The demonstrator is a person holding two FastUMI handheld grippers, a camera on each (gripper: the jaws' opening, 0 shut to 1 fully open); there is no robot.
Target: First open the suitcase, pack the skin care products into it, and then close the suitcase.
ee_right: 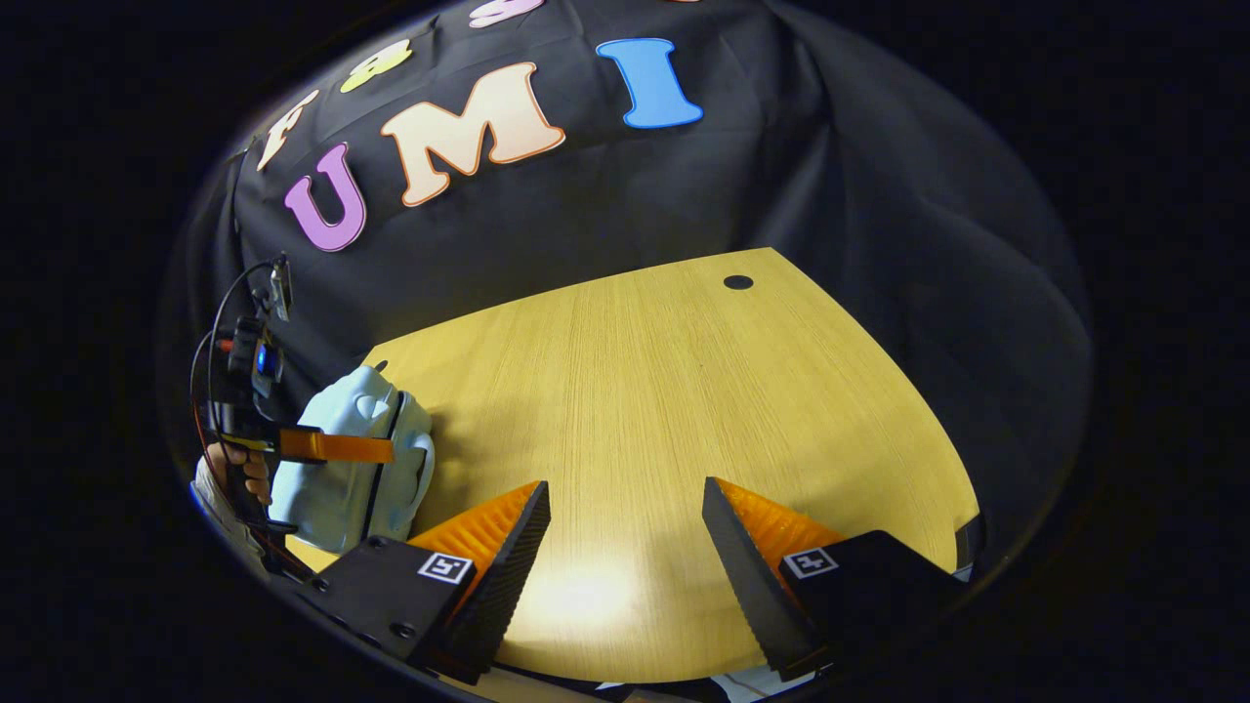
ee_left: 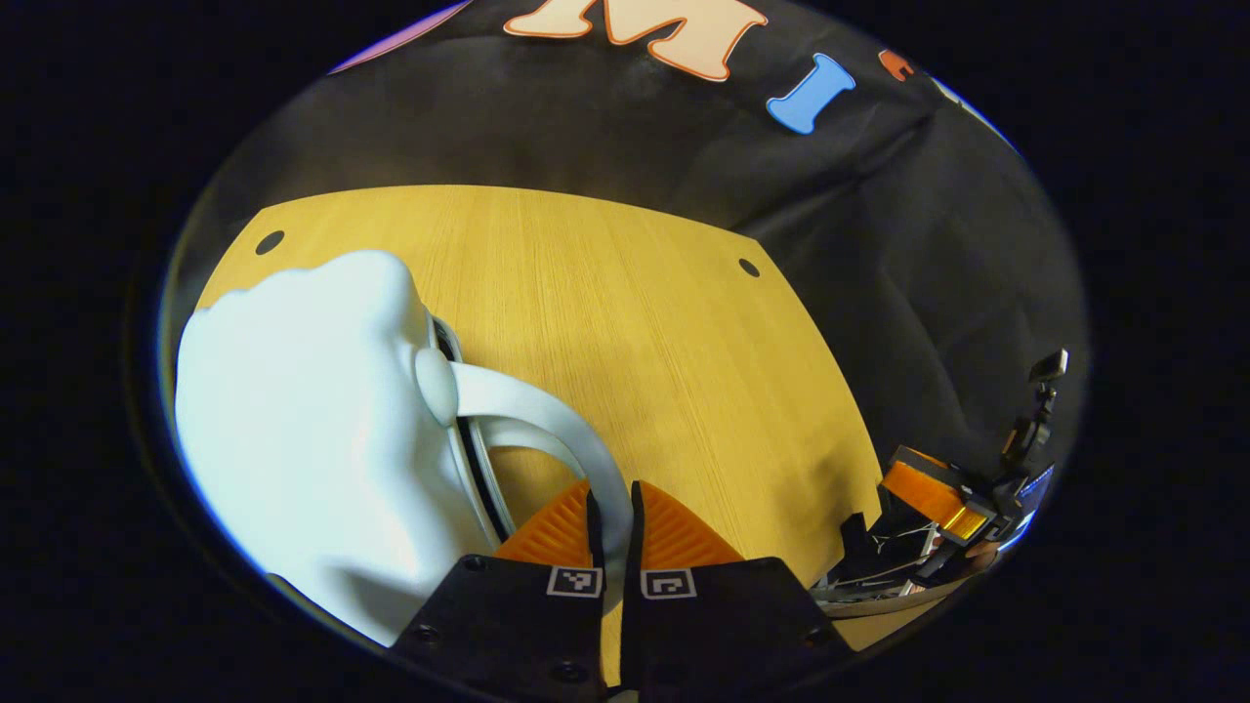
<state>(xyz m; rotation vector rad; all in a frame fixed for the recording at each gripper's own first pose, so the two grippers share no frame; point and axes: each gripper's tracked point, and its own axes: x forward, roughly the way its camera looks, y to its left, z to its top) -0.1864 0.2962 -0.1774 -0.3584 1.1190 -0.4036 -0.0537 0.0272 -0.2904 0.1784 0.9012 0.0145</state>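
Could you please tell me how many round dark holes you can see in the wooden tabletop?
2 in the left gripper view: one hole at the far left corner beyond the suitcase, another hole at the far right corner. The suitcase may hide others.

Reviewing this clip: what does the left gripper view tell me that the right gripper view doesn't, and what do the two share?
Left gripper view: close up, the left gripper is shut on the suitcase handle, both fingers pressing it; the suitcase stands closed.

Right gripper view: the right gripper is open over bare table, holding nothing; a hand holds the left gripper against the suitcase from afar.

Both: the pale suitcase, the wooden table and the black cloth wall.
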